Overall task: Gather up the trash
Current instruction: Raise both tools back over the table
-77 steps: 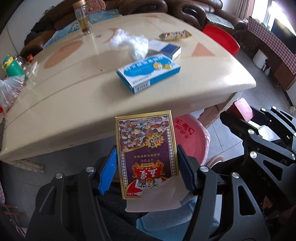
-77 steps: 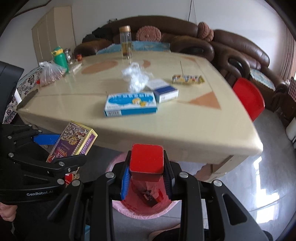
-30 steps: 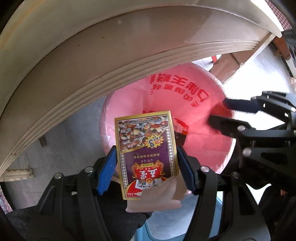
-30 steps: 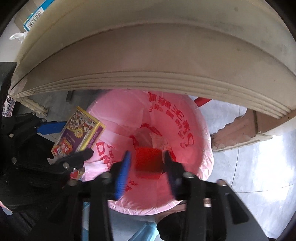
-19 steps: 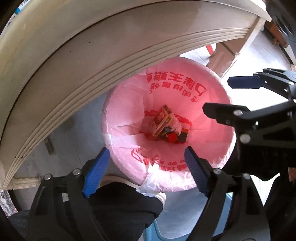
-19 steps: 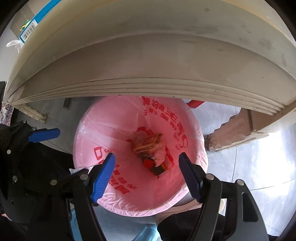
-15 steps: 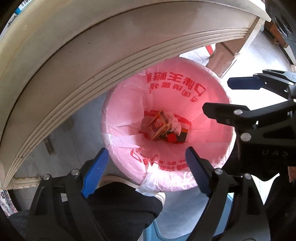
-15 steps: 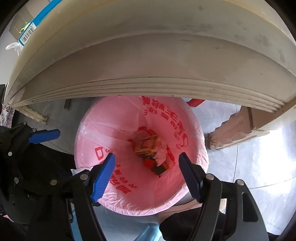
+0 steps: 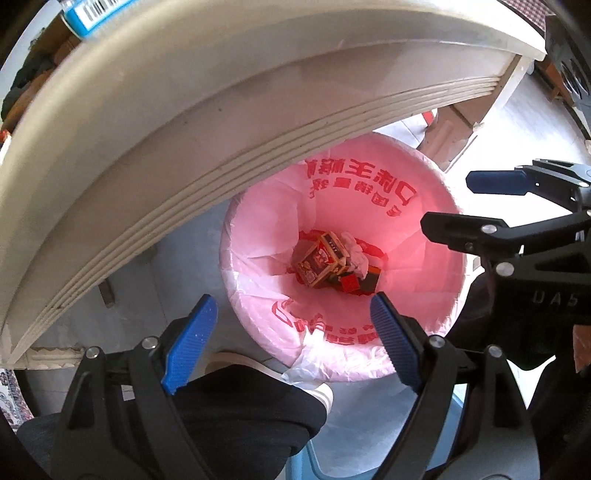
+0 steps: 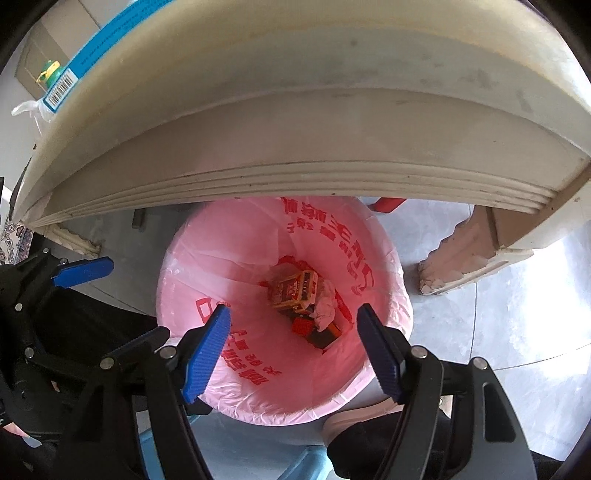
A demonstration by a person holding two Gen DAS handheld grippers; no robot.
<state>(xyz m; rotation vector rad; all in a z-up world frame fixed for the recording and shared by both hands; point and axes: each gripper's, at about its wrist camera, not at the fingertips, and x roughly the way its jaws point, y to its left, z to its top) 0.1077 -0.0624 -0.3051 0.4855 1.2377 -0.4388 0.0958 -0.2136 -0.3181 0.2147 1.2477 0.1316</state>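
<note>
A bin lined with a pink bag stands on the floor under the table's edge. At its bottom lie a gold-edged card box, a small red box and crumpled tissue. My left gripper hangs over the bin's near rim, open, nothing between its blue pads. My right gripper is above the bin too, open and empty. Each gripper shows in the other's view, the right gripper at the right, the left gripper at the left.
The cream table overhangs the far side of the bin. A blue-and-white box lies near its edge. A table leg stands to the right. The person's shoes and a blue stool are close below.
Both grippers swung from the table down over the bin and opened. The card box dropped from the left gripper and the red box from the right; both now lie in the bin.
</note>
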